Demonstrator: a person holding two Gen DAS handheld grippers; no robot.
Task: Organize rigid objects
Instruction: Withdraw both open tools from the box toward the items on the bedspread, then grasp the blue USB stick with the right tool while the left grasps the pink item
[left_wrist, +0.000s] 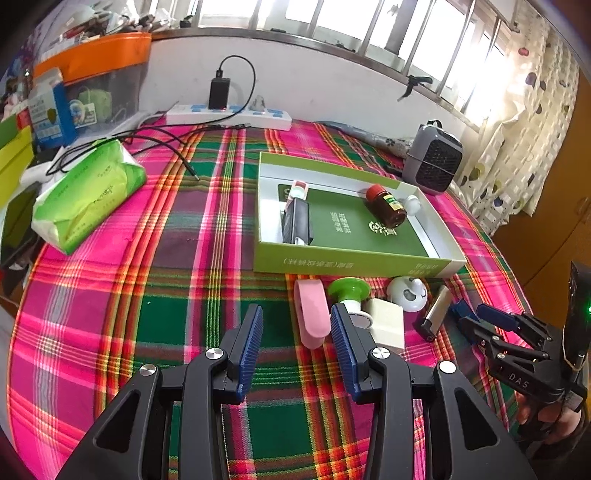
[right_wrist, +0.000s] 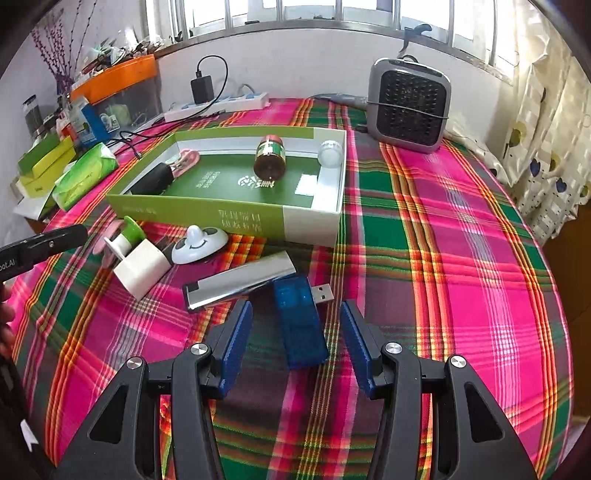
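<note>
Both claws gape wide over the plaid surface (right_wrist: 443, 258): the right claw (right_wrist: 295, 332) straddles a blue USB stick (right_wrist: 301, 325), the left claw (left_wrist: 297, 332) a pink case (left_wrist: 312, 317). At twelve o'clock lies an open green box (right_wrist: 207, 212) holding a brown bottle (right_wrist: 269, 157). Beyond, a grey heater (right_wrist: 410, 110) sits at one o'clock, a power strip (right_wrist: 221, 103) at eleven, under a barred window (right_wrist: 332, 13).

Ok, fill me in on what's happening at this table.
A person holding two grippers is sorting small items into a green box. A brown bottle and a few other things already lie inside. The right gripper, open, straddles a blue USB stick on the plaid cloth. The left gripper, also open, sits at a pink case.
</note>
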